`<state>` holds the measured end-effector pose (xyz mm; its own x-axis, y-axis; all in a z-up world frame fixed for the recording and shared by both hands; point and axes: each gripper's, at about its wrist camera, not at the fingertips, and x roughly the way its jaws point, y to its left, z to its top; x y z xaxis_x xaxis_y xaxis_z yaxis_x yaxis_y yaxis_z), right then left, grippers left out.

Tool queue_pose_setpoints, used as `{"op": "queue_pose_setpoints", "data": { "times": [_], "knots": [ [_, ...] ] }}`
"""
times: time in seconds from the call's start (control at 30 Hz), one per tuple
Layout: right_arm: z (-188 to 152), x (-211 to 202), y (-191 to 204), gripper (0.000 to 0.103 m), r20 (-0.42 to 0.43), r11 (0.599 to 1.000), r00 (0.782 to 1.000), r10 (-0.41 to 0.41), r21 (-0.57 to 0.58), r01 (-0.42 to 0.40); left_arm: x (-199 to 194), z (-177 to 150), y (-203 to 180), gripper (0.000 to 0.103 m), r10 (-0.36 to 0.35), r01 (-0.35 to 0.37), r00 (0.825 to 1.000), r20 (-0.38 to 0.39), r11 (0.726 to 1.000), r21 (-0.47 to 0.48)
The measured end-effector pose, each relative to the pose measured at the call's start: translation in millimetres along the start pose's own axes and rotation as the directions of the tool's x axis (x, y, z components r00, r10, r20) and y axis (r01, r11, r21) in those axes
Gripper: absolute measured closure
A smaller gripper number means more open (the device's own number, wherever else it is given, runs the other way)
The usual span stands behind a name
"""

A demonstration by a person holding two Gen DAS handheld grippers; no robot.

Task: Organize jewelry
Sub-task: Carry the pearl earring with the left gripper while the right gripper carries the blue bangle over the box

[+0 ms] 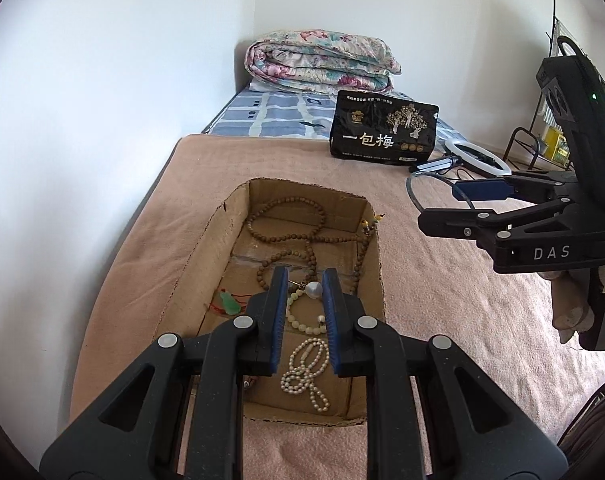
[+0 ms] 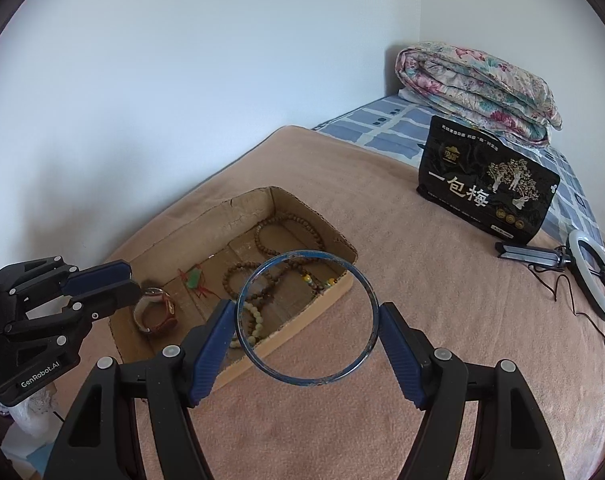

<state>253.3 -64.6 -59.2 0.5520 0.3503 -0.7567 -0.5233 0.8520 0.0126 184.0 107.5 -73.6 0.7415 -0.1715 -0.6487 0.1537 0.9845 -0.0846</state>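
The jewelry lies in a cardboard box point(image 1: 206, 264) on the pink blanket point(image 1: 442, 300): brown beads point(image 1: 286, 216), white pearls point(image 1: 306, 372). Above the box, the left gripper point(image 1: 302, 308) is nearly closed, gripping nothing. "DAS" marks the right gripper point(image 1: 454, 208).

Beside the box, the right gripper point(image 2: 306, 340) squeezes a blue ring point(image 2: 368, 288). "GenRobot.AI" marks the left gripper point(image 2: 130, 284)

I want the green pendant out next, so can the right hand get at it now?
Probably not yet. The right tongs are shut on the bangle, so they are full. The pendant itself lies uncovered in the box, with nothing over it.
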Motion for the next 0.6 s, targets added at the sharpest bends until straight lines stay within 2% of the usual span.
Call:
{"op": "queue_pose_setpoints", "data": {
  "times": [0.6],
  "knots": [
    [20.8, 33.8, 26.3, 0.029, -0.018, 1.0, 1.0, 0.024, -0.017, -0.024, 5.6, -1.3, 24.2, 0.087, 0.011, -0.011, 1.0, -0.007, 1.0, -0.027]
  ]
}}
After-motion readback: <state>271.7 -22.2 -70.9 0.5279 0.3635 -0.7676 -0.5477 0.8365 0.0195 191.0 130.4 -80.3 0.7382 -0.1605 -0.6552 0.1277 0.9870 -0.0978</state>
